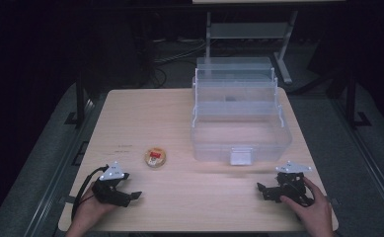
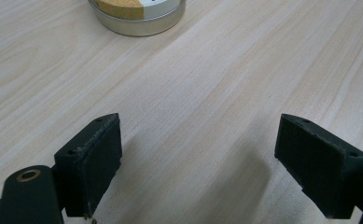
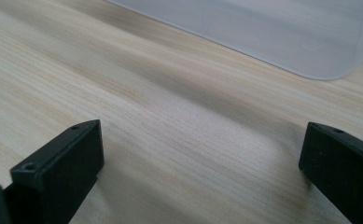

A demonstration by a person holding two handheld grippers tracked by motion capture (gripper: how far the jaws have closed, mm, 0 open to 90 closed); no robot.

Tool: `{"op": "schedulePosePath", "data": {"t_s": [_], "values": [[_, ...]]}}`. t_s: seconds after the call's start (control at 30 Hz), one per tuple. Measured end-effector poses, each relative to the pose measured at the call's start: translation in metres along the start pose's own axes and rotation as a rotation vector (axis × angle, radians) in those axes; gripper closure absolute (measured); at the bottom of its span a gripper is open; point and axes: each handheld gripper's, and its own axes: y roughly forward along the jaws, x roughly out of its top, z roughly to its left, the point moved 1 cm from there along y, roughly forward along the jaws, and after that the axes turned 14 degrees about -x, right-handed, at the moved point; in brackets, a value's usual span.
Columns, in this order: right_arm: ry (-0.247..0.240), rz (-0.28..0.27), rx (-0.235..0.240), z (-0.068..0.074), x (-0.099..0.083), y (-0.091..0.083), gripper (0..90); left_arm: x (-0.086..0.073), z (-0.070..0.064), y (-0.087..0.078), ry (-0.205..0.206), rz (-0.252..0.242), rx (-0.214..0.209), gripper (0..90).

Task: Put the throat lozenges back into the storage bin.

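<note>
A small round tin (image 1: 155, 157) with a cork-coloured and white top and a red mark lies on the wooden table (image 1: 145, 113), left of centre in the high view, just above and to the right of the left gripper (image 1: 130, 196). In the left gripper view the tin (image 2: 139, 16) sits at the top edge, cut off so that only its lower rim and part of the lid show; its label cannot be read. The left gripper's jaws stand wide apart with bare wood between them. The right gripper (image 1: 264, 191), at the lower right, is likewise spread wide and empty, below a clear plastic storage box (image 1: 239, 111) with tiered trays, whose contents are hard to make out.
</note>
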Motion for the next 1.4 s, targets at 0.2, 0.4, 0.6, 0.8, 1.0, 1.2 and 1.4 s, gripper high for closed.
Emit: {"op": "schedulePosePath", "data": {"t_s": [0.2,0.4,0.6,0.8,1.0,1.2,1.4], "values": [[0.0,0.0,0.0,0.0,0.0,0.0,0.0,0.005,0.0,-0.002,-0.017,0.021,-0.003,14.0],[0.001,0.0,0.0,0.0,0.0,0.0,0.0,0.01,0.002,-0.006,-0.025,0.037,-0.001,14.2],[0.001,0.0,0.0,0.0,0.0,0.0,0.0,0.015,0.005,-0.008,-0.04,0.063,-0.009,14.4],[0.0,0.0,0.0,0.0,0.0,0.0,0.0,0.021,0.005,-0.007,-0.053,0.076,-0.021,14.4],[0.0,-0.001,0.0,0.0,0.0,0.0,0.0,0.029,0.007,-0.008,-0.062,0.085,-0.032,14.4],[0.0,-0.001,0.0,0.0,0.0,0.0,0.0,0.038,0.007,-0.008,-0.064,0.086,-0.047,14.4],[0.0,-0.001,0.0,0.0,0.0,0.0,0.0,0.046,0.007,-0.008,-0.069,0.094,-0.058,14.4]]}}
